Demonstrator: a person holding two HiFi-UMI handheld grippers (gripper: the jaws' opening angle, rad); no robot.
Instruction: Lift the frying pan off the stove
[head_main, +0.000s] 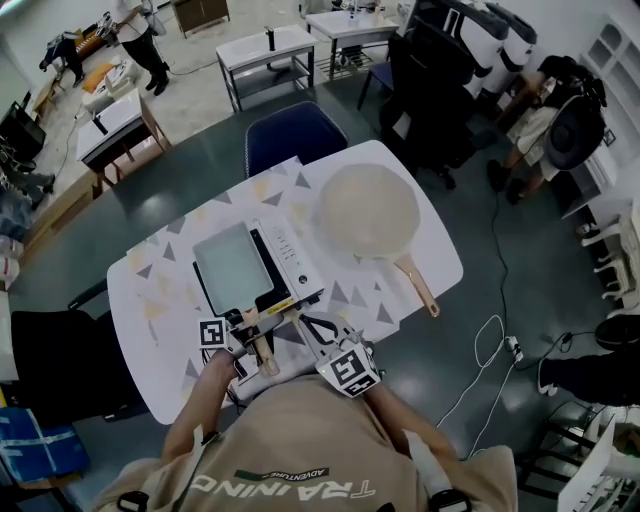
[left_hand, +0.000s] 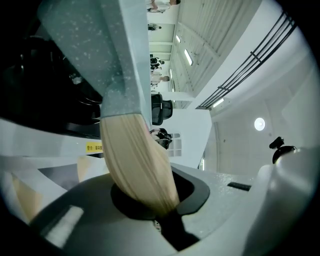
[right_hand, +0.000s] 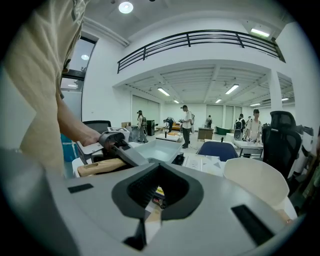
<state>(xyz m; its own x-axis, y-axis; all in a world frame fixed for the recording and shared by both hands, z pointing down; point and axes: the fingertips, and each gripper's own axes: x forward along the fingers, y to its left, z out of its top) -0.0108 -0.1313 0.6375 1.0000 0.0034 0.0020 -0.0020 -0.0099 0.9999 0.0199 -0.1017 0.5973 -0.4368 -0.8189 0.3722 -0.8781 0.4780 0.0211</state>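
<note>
A rectangular grey frying pan (head_main: 233, 265) sits on the white portable stove (head_main: 292, 258), its wooden handle (head_main: 263, 354) pointing toward me. My left gripper (head_main: 245, 321) is shut on that handle close to where it joins the pan. In the left gripper view the handle (left_hand: 135, 160) runs up from between the jaws (left_hand: 161, 212) to the pan (left_hand: 100, 50). My right gripper (head_main: 305, 322) hovers just right of the handle at the stove's near edge, shut and holding nothing. The right gripper view shows the left gripper (right_hand: 117, 145) on the handle (right_hand: 100, 166) beside the pan (right_hand: 155, 149).
A round cream pan (head_main: 368, 210) with a wooden handle lies upside down on the patterned cloth (head_main: 160, 300) right of the stove and shows in the right gripper view (right_hand: 255, 182). A blue chair (head_main: 295, 135) stands at the table's far side. Black office chairs and people are beyond.
</note>
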